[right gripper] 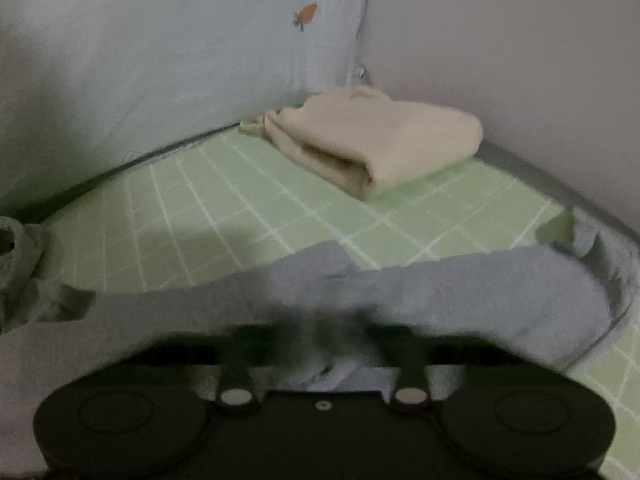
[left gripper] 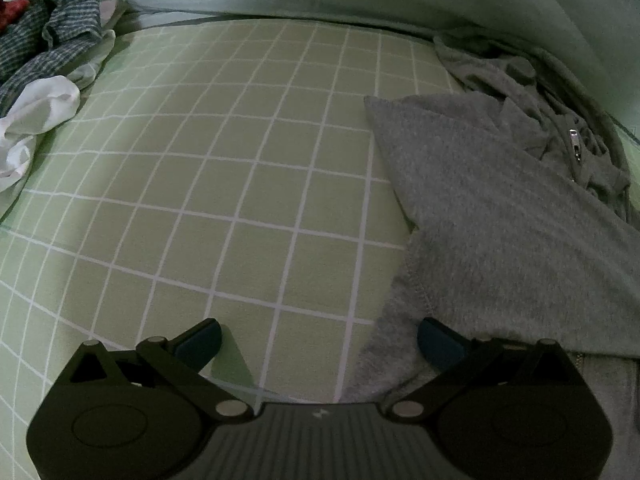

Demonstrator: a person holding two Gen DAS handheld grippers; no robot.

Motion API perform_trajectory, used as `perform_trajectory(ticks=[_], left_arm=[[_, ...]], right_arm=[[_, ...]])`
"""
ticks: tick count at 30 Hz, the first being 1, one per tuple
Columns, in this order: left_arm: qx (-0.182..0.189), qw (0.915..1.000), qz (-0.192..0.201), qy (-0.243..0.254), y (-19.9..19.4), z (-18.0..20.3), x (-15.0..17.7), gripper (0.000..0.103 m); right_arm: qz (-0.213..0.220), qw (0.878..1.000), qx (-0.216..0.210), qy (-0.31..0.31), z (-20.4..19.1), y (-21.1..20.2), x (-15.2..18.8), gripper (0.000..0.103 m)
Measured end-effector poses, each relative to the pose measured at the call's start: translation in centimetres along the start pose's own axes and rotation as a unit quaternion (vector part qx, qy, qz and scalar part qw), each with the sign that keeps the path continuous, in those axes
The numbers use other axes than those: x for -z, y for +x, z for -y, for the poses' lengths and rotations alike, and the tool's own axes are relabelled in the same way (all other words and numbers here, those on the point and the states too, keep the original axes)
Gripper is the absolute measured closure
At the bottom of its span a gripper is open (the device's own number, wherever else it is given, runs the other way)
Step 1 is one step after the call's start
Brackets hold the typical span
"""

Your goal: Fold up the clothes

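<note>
On the green checked bed [left gripper: 248, 184], my left gripper [left gripper: 320, 338] hangs wide open beside the grey garment [left gripper: 500, 208], empty. My right gripper [right gripper: 324, 334] looks pinched onto that grey cloth, though blur hides the pads. A shallow pinch could slip, spoiling the fold.

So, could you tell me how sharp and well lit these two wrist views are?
Left wrist view: dim but sharp; the checked sheet bows outward from fisheye distortion, and the open left gripper is crisp. Right wrist view: also dim and softer; the right gripper and the grey garment at its tips are smeared, so the grip is unclear, while the folded beige cloth is clearer.
</note>
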State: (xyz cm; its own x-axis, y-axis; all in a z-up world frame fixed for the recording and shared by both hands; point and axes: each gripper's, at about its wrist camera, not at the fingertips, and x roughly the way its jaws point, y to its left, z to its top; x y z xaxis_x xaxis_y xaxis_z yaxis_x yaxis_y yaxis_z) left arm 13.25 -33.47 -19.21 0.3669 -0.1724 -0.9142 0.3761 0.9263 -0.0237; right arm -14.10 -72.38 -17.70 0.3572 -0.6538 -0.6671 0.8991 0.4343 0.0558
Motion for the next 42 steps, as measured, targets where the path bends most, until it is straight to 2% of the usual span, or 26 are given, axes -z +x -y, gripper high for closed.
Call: perform_trajectory(ticks=[5,8,12,14,15,17,19,20,22,23,25,26,27,30,33,35,36,39,42], left_arm=[[0.005,0.9999,-0.001,0.009,0.1,0.0,-0.1,0.000],[0.005,0.9999,0.002,0.010,0.1,0.0,0.0,0.000],[0.005,0.9999,0.012,0.008,0.0,0.0,0.3,0.000],[0.005,0.9998,0.015,0.008,0.0,0.0,0.4,0.000],[0.005,0.9998,0.017,0.008,-0.1,0.0,0.4,0.000],[0.004,0.9997,0.021,0.006,-0.1,0.0,0.6,0.000],[0.002,0.9997,0.026,0.000,-0.2,0.0,0.7,0.000],[0.000,0.9996,0.028,-0.006,-0.3,0.1,0.8,0.000],[-0.006,0.9994,0.025,-0.021,-0.4,0.1,1.0,0.000],[-0.009,0.9993,0.022,-0.030,-0.6,0.1,1.0,0.000],[-0.004,0.9987,0.015,-0.048,-1.0,0.0,0.9,0.000],[0.004,0.9986,0.018,-0.049,-1.4,0.1,0.9,0.000],[0.013,0.9986,0.024,-0.045,-2.0,0.3,0.8,0.000],[0.017,0.9985,0.049,-0.015,-3.7,1.7,0.4,0.000],[0.027,0.9964,0.077,0.023,-5.3,3.8,-0.2,0.000],[0.051,0.9931,0.093,0.050,-6.0,5.5,-0.6,0.000],[0.075,0.9897,0.101,0.069,-6.3,6.3,-0.9,0.000],[0.142,0.9751,0.101,0.137,-6.5,9.5,-1.3,0.000],[0.152,0.9636,0.099,0.196,-5.7,13.5,-1.4,0.000]], right_arm=[[0.029,0.999,-0.035,-0.006,-1.5,-2.2,-1.2,0.092],[0.041,0.994,-0.102,-0.007,-4.2,-4.1,-2.0,0.093],[0.034,0.976,-0.209,-0.049,-10.0,-6.3,-1.5,0.092],[0.008,0.963,-0.261,-0.067,-12.8,-6.4,-0.3,0.092],[-0.015,0.958,-0.273,-0.089,-14.1,-6.2,0.7,0.091],[-0.059,0.944,-0.295,-0.133,-16.8,-5.6,2.7,0.082],[-0.069,0.937,-0.293,-0.175,-18.0,-5.4,4.4,0.062],[-0.057,0.935,-0.295,-0.186,-18.1,-5.8,4.7,0.056],[-0.056,0.934,-0.298,-0.191,-17.8,-6.3,4.2,0.030],[-0.052,0.934,-0.299,-0.188,-17.5,-6.4,3.9,0.023],[-0.018,0.946,-0.273,-0.175,-16.1,-7.0,3.0,0.006],[0.000,0.952,-0.257,-0.170,-15.2,-7.2,2.4,0.002],[0.017,0.958,-0.235,-0.163,-14.0,-7.2,2.0,0.000],[0.027,0.981,-0.153,-0.119,-10.1,-5.2,1.3,0.000],[0.023,0.995,-0.070,-0.064,-5.8,-3.0,0.9,0.000],[0.013,0.999,-0.028,-0.026,-3.1,-1.5,1.1,0.000],[0.009,1.000,-0.014,-0.016,-2.1,-1.0,1.2,0.000],[0.004,1.000,0.028,0.012,0.8,0.2,1.5,0.000],[0.019,0.999,0.043,0.020,2.0,0.4,1.8,0.000]])
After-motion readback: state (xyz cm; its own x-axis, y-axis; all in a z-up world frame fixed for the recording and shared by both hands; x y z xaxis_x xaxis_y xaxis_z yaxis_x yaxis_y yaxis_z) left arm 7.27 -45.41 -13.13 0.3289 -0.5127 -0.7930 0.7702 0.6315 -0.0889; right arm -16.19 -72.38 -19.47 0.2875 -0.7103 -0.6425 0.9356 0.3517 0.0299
